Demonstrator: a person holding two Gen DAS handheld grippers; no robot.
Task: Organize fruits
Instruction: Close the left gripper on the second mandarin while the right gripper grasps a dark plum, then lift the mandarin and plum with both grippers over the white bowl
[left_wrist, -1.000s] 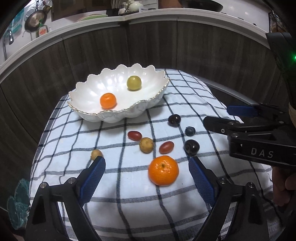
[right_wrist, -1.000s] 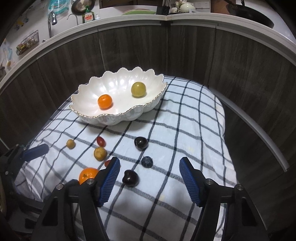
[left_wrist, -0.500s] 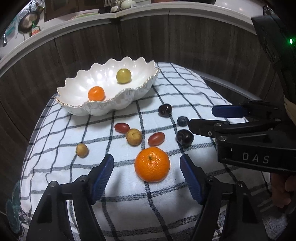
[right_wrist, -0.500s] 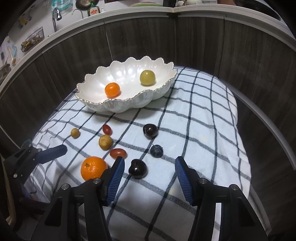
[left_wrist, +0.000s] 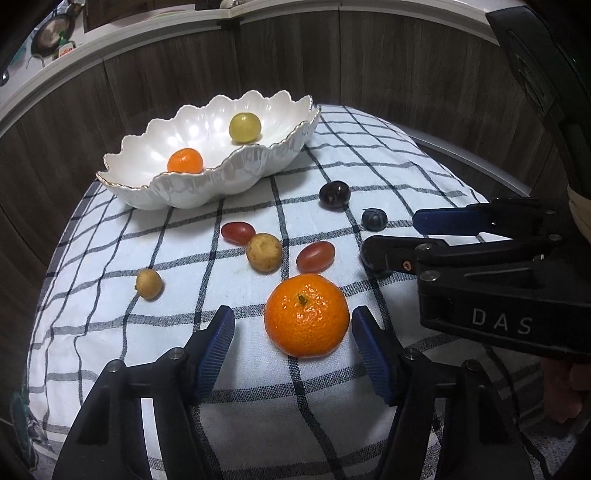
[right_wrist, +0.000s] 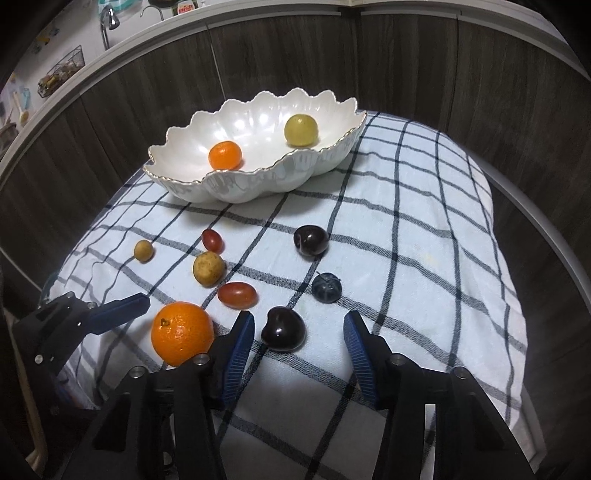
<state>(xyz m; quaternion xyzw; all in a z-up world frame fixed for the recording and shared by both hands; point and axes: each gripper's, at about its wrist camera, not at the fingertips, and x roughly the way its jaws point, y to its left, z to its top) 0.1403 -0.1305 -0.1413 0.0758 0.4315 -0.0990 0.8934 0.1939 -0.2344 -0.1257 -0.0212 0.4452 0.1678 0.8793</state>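
Note:
A white scalloped bowl (left_wrist: 192, 184) (right_wrist: 258, 184) holds a small orange (left_wrist: 185, 161) and a yellow-green fruit (left_wrist: 244, 127). Several fruits lie loose on the checked cloth. My left gripper (left_wrist: 293, 332) is open with a large orange (left_wrist: 306, 315) (right_wrist: 182, 333) between its blue pads, not touching. My right gripper (right_wrist: 298, 334) is open around a dark cherry (right_wrist: 283, 328). Nearby lie a blueberry (right_wrist: 326, 288), another dark cherry (right_wrist: 311, 240), two red grape tomatoes (right_wrist: 236, 295) (right_wrist: 212, 240) and two tan fruits (right_wrist: 208, 268) (right_wrist: 143, 250).
The checked cloth (right_wrist: 424, 240) covers a small round table, with dark wood panels close behind. In the left wrist view the right gripper body (left_wrist: 498, 280) fills the right side. In the right wrist view the left gripper's finger (right_wrist: 118, 312) lies beside the large orange.
Both grippers have moved forward and down. The large orange now sits between the left pads, and the dark cherry between the right pads. No fruit has moved.

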